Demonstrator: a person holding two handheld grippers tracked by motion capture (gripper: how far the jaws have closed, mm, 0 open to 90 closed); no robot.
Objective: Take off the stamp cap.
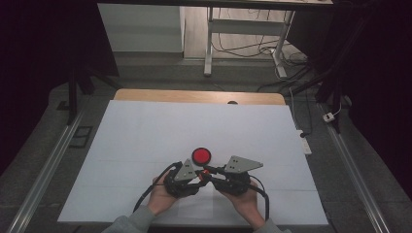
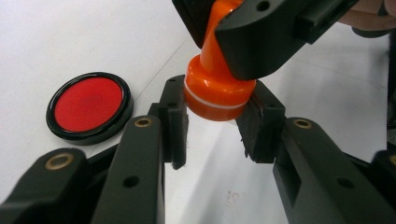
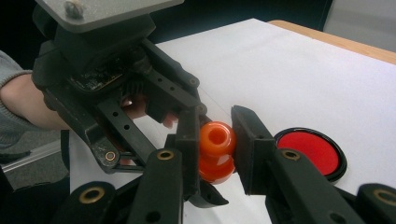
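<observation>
An orange stamp (image 1: 204, 171) with a knob handle hangs just above the white sheet, held from both sides. My left gripper (image 2: 217, 119) is shut on its wide round base (image 2: 212, 93), one pad on each side. My right gripper (image 3: 217, 135) is shut on the stamp's handle (image 3: 215, 140), and its black jaw (image 2: 261, 32) comes down from above in the left gripper view. A round red ink pad (image 1: 201, 156) in a black case lies open on the sheet just beyond the two grippers (image 2: 88, 107) (image 3: 310, 151). A hand holds each gripper near the table's front edge.
A white sheet (image 1: 145, 141) covers the table, with a strip of wooden tabletop (image 1: 145, 94) along the far edge. Beyond the table stand white frame legs (image 1: 209, 53) and loose cables on the floor. Metal rails (image 1: 48, 165) run along both sides.
</observation>
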